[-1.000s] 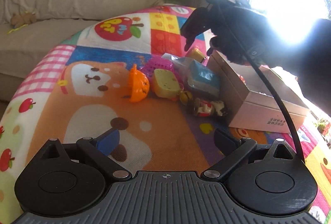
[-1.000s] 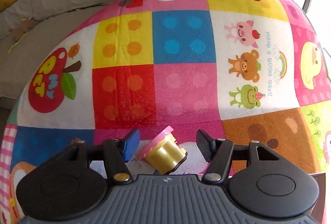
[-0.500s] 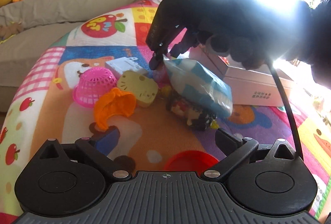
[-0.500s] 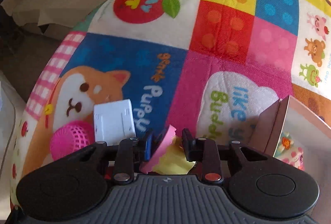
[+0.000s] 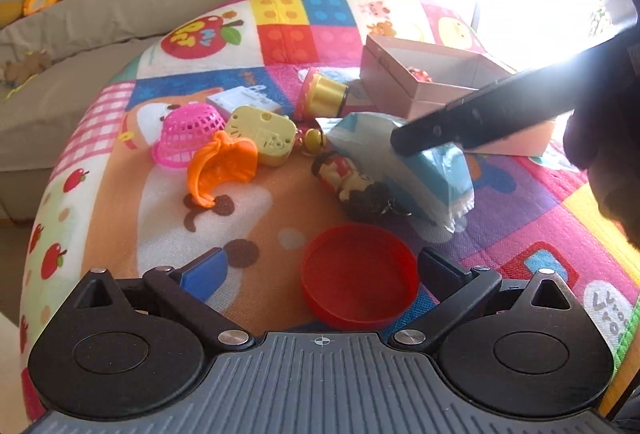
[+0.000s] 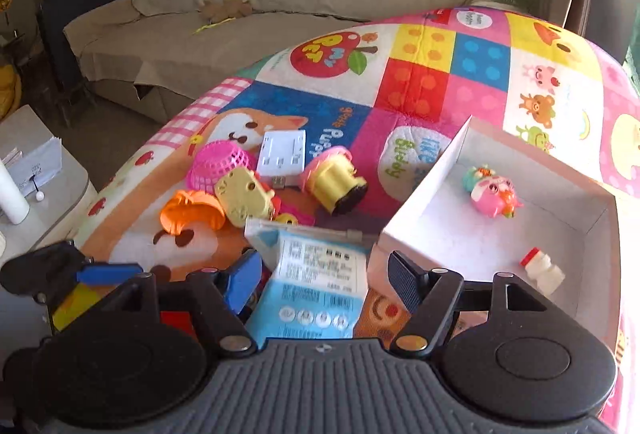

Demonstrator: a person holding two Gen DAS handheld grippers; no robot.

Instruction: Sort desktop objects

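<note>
A pile of small toys lies on the colourful play mat (image 5: 280, 29): a pink basket (image 5: 188, 135), an orange pumpkin piece (image 5: 220, 169), a yellow cat-face toy (image 5: 260, 133), a pink-and-yellow cupcake toy (image 5: 320, 95), a figurine (image 5: 352, 181), a blue-white packet (image 5: 416, 161) and a red lid (image 5: 360, 284). My left gripper (image 5: 320, 270) is open, with the red lid between its fingers. My right gripper (image 6: 320, 274) is open and hovers over the packet (image 6: 312, 286). The cupcake toy (image 6: 336, 181) lies loose on the mat. The open box (image 6: 500, 234) holds a pink animal toy (image 6: 492, 189) and a small bottle (image 6: 544, 274).
A white flat device (image 6: 280, 153) lies behind the toys. A beige sofa (image 6: 260, 5) with plush toys runs along the back. A small white side table (image 6: 36, 173) stands at the left. Strong window glare fills the upper right of the left wrist view.
My right gripper was shut on the cupcake toy; it has opened, the toy now lies on the mat, and the gripper pulled back over the packet. My left gripper drew back toward the red lid.
</note>
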